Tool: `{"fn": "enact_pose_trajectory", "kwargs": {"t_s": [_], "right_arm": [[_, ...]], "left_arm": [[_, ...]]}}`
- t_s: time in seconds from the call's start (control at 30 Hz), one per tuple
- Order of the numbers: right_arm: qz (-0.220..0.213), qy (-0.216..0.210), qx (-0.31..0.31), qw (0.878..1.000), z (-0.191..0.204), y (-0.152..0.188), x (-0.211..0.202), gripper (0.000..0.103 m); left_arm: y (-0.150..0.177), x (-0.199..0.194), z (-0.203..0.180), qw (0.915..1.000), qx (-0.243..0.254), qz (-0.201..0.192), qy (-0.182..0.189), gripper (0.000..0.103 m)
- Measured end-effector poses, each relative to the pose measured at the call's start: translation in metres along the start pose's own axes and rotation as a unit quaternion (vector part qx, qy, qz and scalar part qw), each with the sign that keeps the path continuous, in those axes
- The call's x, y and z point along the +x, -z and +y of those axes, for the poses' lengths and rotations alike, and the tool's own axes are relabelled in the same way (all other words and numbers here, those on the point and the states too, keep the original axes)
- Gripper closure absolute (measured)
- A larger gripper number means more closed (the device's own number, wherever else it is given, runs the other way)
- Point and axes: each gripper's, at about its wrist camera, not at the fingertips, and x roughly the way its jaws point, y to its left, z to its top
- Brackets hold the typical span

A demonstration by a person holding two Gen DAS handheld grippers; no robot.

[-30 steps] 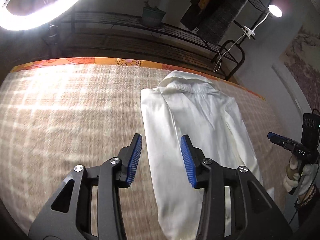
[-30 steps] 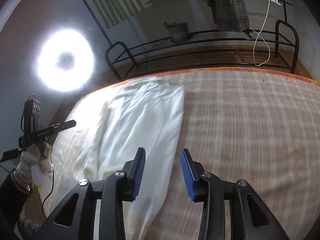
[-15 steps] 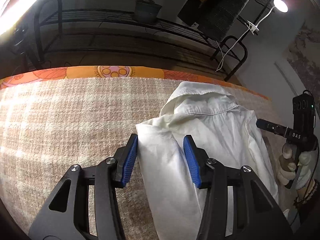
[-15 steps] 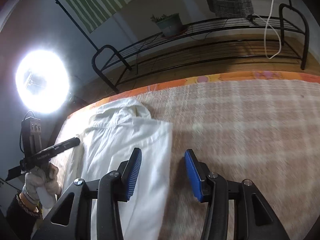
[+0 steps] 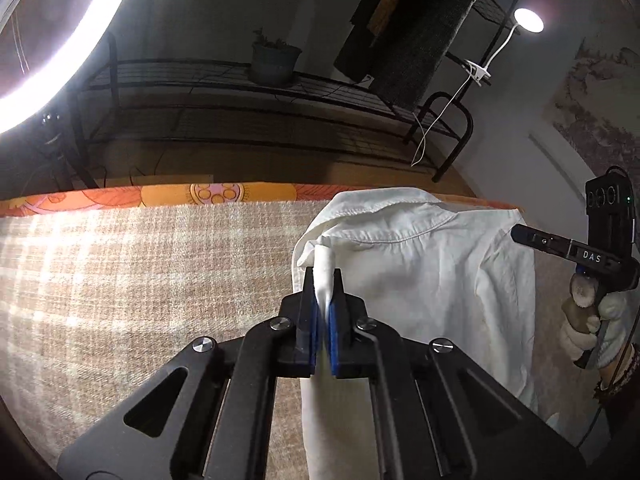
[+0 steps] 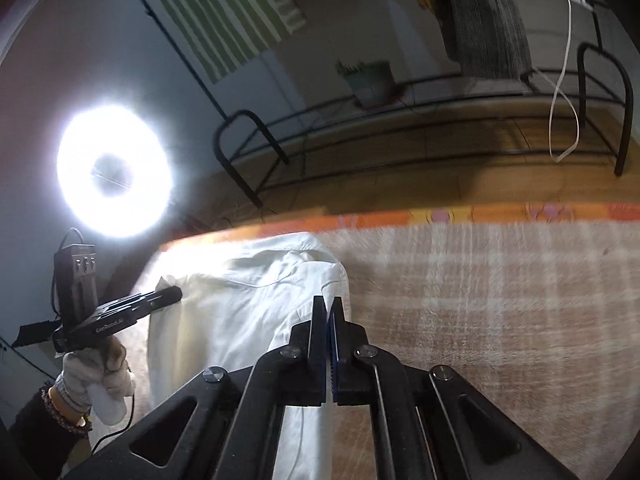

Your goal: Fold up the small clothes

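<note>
Small white shirt (image 5: 420, 280) here: thin cotton by the look of it, so light, floppy, no stiffness at all, bound to sag and crease wherever unsupported. Laid out flat, collar (image 5: 384, 208) toward the far orange-trimmed end of the plaid blanket (image 5: 140, 280). Best taken at the two shoulder corners, right on the seams, for doubled cloth under the pads. Pretty much that setup already: left gripper (image 5: 323, 276) just snapped closed, pinching a little upright fold of one shoulder. Right gripper (image 6: 327, 306) just snapped closed too, pads pressed together on the opposite shoulder edge, only a thin sliver of cloth showing between them — looks like a shallow bite, easy to lose. Probably worth lifting both corners evenly and slowly, given a rough blanket weave likely to drag on the hem.
</note>
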Motion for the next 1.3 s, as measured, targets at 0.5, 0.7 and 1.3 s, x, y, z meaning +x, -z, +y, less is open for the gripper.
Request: {"fn": "enact_pose_trajectory", "kwargs": {"t_s": [0.5,0.7,1.3], "right_arm": [[-0.036,0.012,-0.086,0.996,0.093,0.048,-0.143,0.103],[-0.030,0.027,-0.106,0.994,0.131,0.113,-0.184,0.103],[0.046,0.086,-0.165,0.981,0.149,0.263,-0.216,0.101]], "left_arm": [[0.067,-0.162,-0.073,0.9942,0.083,-0.065,-0.019,0.102],[0.139,-0.199,-0.092,0.9936,0.097,-0.054,-0.022,0.101],[0.287,-0.242,-0.105,0.9849,0.164,0.042,-0.039,0.101]]}}
